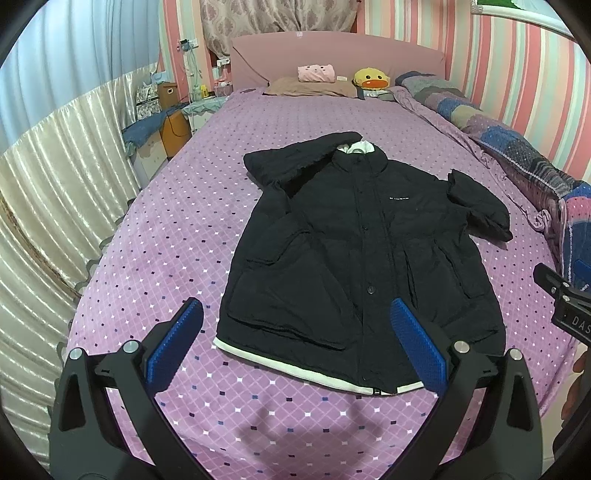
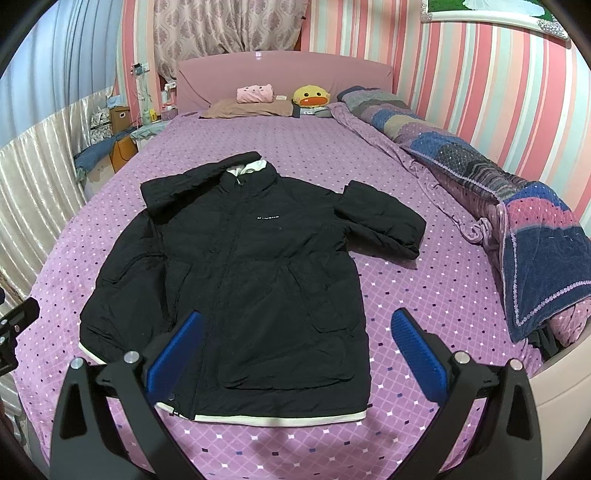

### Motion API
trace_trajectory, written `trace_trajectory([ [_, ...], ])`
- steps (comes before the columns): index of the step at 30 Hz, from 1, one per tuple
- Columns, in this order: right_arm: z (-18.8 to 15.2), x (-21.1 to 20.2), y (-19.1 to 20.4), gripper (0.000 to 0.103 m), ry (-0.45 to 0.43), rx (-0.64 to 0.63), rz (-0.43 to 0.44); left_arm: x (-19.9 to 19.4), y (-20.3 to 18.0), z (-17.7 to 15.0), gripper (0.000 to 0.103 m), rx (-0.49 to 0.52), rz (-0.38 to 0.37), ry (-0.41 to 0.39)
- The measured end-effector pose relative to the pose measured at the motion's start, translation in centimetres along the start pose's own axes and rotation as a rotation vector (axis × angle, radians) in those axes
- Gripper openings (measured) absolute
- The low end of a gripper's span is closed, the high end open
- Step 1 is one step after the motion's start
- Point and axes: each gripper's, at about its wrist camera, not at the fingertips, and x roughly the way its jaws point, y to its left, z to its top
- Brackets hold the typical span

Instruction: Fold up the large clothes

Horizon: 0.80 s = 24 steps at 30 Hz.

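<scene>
While spread flat on the bed (image 1: 155,236), black coat (image 1: 354,236) just ahead of left tool (image 1: 295,339) and right tool (image 2: 295,347), both wide apart, gripping nothing.

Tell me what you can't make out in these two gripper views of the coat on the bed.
- Chest lettering on the black coat: too small and blurred in both views.
- The coat's back: hidden, it lies front up on the bed.
- Wall picture: cut off by the top edge in both views.
- Clutter on the bedside stand: too small, warped at the fisheye edge.
- Left gripper and right gripper: both open, empty.
</scene>
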Motion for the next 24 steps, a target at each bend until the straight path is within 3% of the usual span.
trace_trajectory([
  [24,0.15,0.48,-0.39,0.101,0.010,0.012,0.006,0.90,0.41,-0.36,0.100,-0.004,0.011,0.017],
])
